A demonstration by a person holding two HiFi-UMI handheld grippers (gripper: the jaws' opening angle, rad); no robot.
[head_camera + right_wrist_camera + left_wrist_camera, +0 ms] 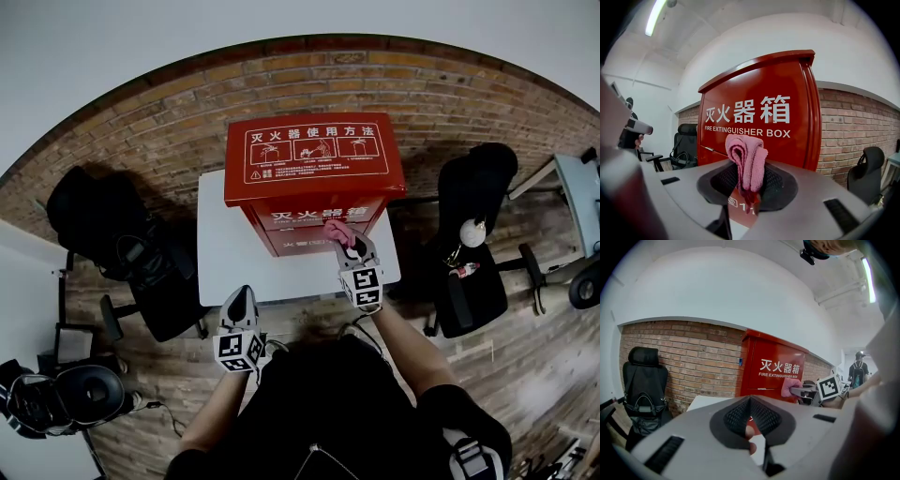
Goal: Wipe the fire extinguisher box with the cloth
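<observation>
The red fire extinguisher box [314, 169] stands on a small white table [225, 253]; its front panel reads "FIRE EXTINGUISHER BOX" [759, 112]. My right gripper [352, 249] is shut on a folded pink cloth [338, 232], which it holds against the lower front of the box. In the right gripper view the cloth [748, 159] sticks up from between the jaws of my right gripper [747, 185]. My left gripper [240, 314] hangs at the table's front edge, shut and holding nothing. The left gripper view shows my left gripper [752, 434], the box [776, 369] and the cloth [789, 388].
A black office chair [141, 253] stands left of the table and another [473, 234] to its right, on a brick-patterned floor. A brick wall [689, 362] runs behind the box. A person [857, 369] stands far off in the room.
</observation>
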